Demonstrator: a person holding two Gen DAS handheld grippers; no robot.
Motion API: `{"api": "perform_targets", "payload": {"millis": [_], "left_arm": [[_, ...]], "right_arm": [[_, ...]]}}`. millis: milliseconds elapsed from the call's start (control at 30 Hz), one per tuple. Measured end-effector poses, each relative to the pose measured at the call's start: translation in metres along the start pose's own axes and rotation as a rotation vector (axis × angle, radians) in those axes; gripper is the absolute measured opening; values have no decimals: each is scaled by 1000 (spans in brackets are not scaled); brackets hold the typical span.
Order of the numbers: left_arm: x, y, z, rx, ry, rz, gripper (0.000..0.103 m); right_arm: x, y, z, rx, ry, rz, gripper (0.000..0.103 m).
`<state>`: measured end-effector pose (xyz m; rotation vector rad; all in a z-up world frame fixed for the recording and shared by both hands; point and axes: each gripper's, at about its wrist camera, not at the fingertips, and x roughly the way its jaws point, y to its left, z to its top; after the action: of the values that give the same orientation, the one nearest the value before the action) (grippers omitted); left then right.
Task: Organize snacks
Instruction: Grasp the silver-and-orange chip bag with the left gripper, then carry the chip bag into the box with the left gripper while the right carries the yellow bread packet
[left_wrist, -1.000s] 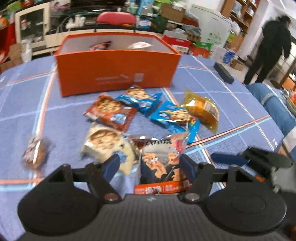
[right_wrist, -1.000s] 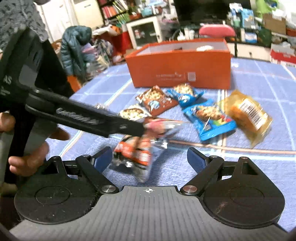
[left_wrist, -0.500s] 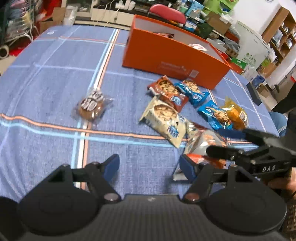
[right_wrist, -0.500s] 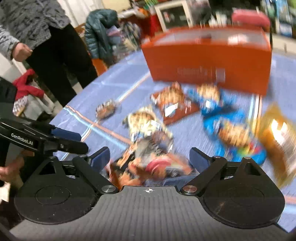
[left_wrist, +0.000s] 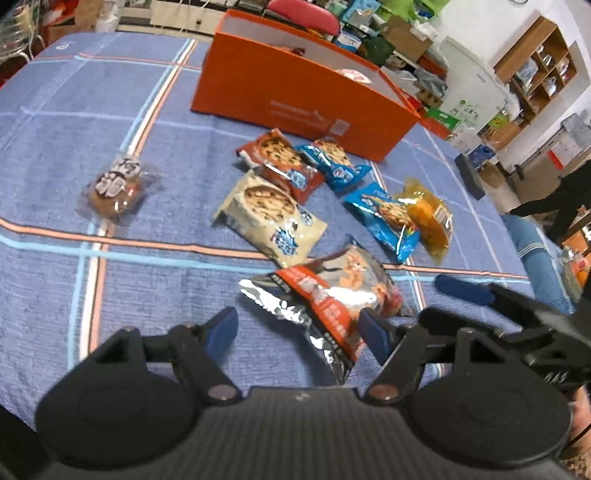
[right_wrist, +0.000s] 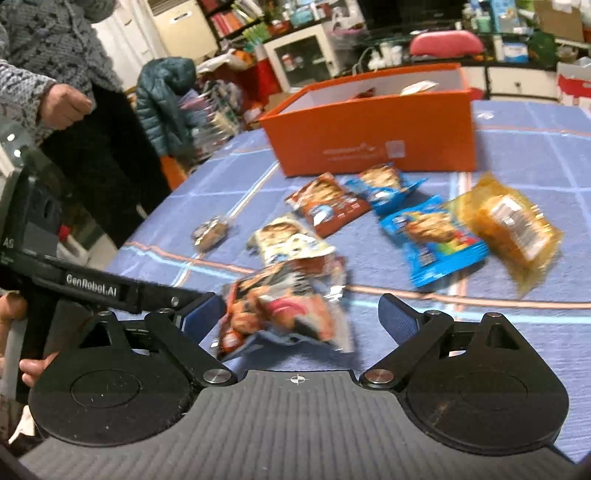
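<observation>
An orange-and-silver cartoon snack bag (left_wrist: 325, 295) lies on the blue checked cloth, blurred in the right wrist view (right_wrist: 284, 306). My left gripper (left_wrist: 297, 330) is open, with the bag's near end between its fingers and no pad pressing on it. My right gripper (right_wrist: 301, 319) is open wide around the same bag from the other side, its pads well off the bag. The left gripper's finger (right_wrist: 110, 291) reaches in beside the bag's left edge. An open orange box (left_wrist: 295, 92) (right_wrist: 369, 140) stands at the far side with a few packs inside.
Red (left_wrist: 280, 162), white (left_wrist: 269, 218), two blue (left_wrist: 336, 162) (left_wrist: 388, 221) and yellow (left_wrist: 428, 218) packs lie between bag and box. A brown cake pack (left_wrist: 116, 184) lies apart at the left. A person (right_wrist: 55, 74) stands at the table's left edge.
A second ago the cartoon bag stood upright between my left fingers. The left gripper swung off to the left and came back; the bag now lies flat. The right gripper has closed in over it.
</observation>
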<state>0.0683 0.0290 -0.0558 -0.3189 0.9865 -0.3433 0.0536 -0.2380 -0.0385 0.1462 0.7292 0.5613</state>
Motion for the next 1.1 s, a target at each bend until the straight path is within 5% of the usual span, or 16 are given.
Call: {"api": "perform_targets", "payload": {"millis": [100, 233, 367, 633, 967, 1100], "left_arm": [[1, -17, 3, 140, -13, 46, 73], [9, -44, 14, 450, 7, 43, 77], [34, -58, 23, 681, 96, -6, 77], [64, -62, 24, 728, 169, -75, 78], [77, -59, 20, 684, 166, -74, 77], [78, -59, 20, 680, 160, -74, 70]], "right_arm": [[-7, -18, 6, 15, -10, -36, 85], [-15, -41, 6, 20, 7, -73, 85], [-25, -62, 18, 16, -20, -124, 86], [-11, -92, 69, -159, 16, -224, 87], [36, -114, 82, -246, 142, -198, 89], [55, -122, 69, -223, 179, -185, 68]]}}
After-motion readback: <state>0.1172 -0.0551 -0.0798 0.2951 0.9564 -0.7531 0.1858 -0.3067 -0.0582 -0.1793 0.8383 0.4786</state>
